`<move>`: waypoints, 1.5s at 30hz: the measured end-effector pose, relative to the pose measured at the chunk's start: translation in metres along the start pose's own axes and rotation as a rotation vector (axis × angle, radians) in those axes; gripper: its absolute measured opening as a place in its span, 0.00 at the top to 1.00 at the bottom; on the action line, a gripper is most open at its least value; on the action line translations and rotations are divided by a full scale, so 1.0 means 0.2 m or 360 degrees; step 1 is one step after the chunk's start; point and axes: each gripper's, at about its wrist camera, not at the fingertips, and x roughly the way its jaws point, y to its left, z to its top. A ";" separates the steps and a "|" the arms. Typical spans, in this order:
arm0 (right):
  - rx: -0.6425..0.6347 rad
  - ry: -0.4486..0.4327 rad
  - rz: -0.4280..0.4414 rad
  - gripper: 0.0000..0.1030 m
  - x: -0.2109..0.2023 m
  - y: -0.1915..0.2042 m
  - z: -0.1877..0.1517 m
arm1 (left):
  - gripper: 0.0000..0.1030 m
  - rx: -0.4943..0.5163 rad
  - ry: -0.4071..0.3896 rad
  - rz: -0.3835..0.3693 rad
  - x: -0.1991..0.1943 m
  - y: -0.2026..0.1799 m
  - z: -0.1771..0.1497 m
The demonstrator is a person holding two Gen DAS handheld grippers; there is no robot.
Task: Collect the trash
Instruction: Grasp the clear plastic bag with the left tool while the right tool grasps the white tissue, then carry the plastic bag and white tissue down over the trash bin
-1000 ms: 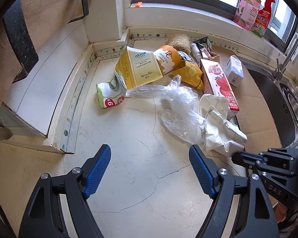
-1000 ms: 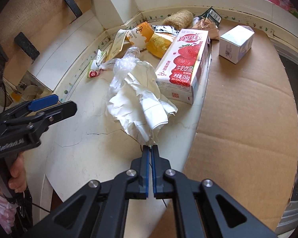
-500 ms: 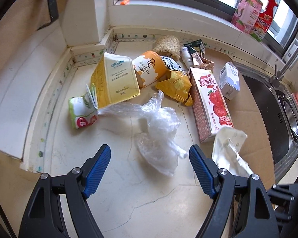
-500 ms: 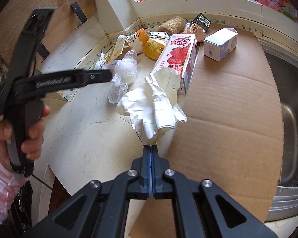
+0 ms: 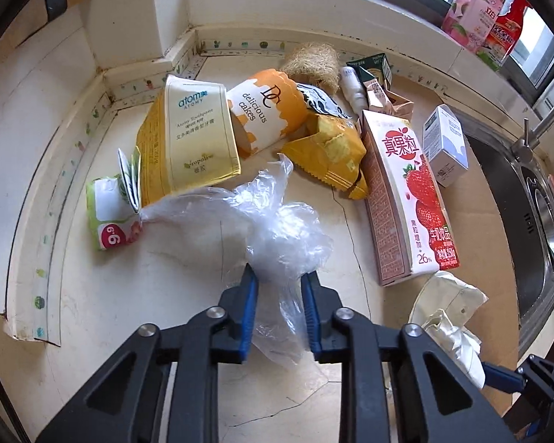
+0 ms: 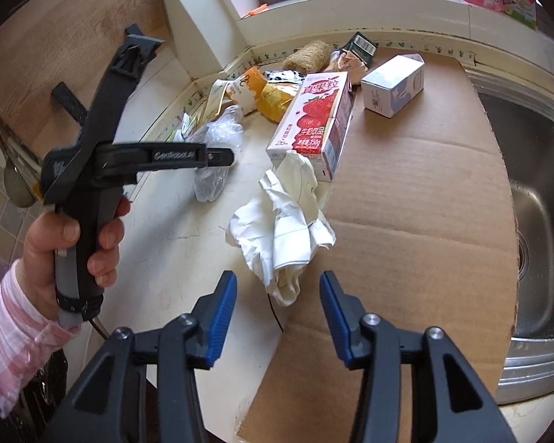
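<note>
**Bag pinched, paper let go**

On the cracked countertop (image 5: 136, 295), at the left, our left gripper (image 5: 279, 288) has just been closing and now pinches the clear plastic bag (image 5: 262, 229), which was lying loose between wide jaws half a second ago. To the right, our right gripper (image 6: 277, 295) has just been opening; it stands spread, and the crumpled white paper (image 6: 280, 229) it was clamping a moment back lies free at the cardboard sheet's (image 6: 406, 221) edge, beside the strawberry milk carton (image 6: 310, 122). We judge the bag ready to lift away, the paper dropped.
</note>
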 end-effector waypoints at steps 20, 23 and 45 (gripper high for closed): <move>0.0162 -0.0054 0.0213 0.90 -0.08 0.07 -0.01 | 0.89 -0.0052 -0.0177 -0.0003 -0.55 -0.01 -0.34; 0.0130 -0.0087 0.0240 0.90 -0.19 0.12 -0.07 | 0.89 -0.0106 -0.0197 -0.0017 -0.66 -0.02 -0.42; -0.0053 -0.0047 0.0321 0.90 -0.86 0.24 -0.83 | 0.89 -0.0117 -0.0140 -0.0051 -1.16 -0.36 -1.39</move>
